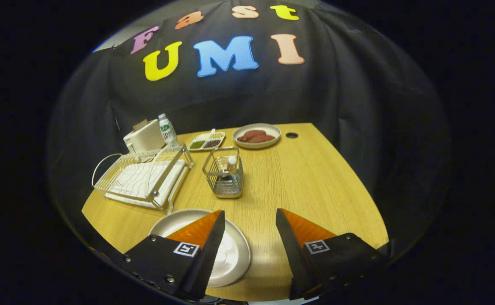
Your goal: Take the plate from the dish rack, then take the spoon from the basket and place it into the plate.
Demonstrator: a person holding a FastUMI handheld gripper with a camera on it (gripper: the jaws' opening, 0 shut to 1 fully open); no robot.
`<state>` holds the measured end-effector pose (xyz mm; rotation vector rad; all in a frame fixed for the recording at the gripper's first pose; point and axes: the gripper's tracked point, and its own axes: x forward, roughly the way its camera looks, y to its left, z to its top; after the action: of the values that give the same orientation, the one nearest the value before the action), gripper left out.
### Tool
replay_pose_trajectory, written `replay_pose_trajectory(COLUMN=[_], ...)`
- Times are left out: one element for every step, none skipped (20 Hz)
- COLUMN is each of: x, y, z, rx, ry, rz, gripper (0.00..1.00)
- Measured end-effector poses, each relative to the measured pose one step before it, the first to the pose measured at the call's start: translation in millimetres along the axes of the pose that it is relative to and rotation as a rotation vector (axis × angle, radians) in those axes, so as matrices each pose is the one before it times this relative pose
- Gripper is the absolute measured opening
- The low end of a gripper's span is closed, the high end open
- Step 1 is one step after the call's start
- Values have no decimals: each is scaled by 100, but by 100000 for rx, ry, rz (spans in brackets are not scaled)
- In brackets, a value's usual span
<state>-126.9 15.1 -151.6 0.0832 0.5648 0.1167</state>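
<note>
A pale round plate (234,254) lies flat on the wooden table (315,182), partly under my left finger (203,231). My gripper (249,216) is open above the table's near edge, with nothing between its fingers. Just beyond the fingers stands a wire basket (224,173) with a white-handled spoon (231,163) upright in it. The white wire dish rack (141,178) stands to the left of the basket, with no plate in it.
At the back of the table are a white toaster (145,136), a plastic bottle (168,129), a small divided dish (207,141) with condiments, and a plate of reddish-brown food (257,135). A round cable hole (291,135) lies beside it.
</note>
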Motion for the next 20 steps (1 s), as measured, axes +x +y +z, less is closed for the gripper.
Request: replay_pose_trajectory(x=[-58,64,89,224,273,245,255,365,308,422,594,670,804,552,600,719,814,938,678,797], y=[33,-13,116,-21,36,-26,-199,62,275,336,130,324,55,105,-22,28,378,344,-112,65], z=[1726,1222,687,689,73,115,73,-32,-106,104,-176,-282,-239,-223,-111,-50,-392,-508,-503,-495], rx=[-1976,-2133,-1771,-2022,-1249,-1030,-842,-435,221,1121,926,985,-120,-280,-563,-534,293,-559,-934,-832], ry=[-6634,-5255,-4109,-3907,-2091,-1953,-2247,-2865,-2360,-3658,-2434,-1899,-1599,-726,-1456,-1707,-881,361,12,646], rz=[306,410,577,204,64,-427,-1150,-41,573,1098,169,1179,543,500,78,-580,1391,840,-659,-50], gripper=[76,76,76,76,76,76,76,76,76,76,76,76,76,76,76,76,73,70,71,70])
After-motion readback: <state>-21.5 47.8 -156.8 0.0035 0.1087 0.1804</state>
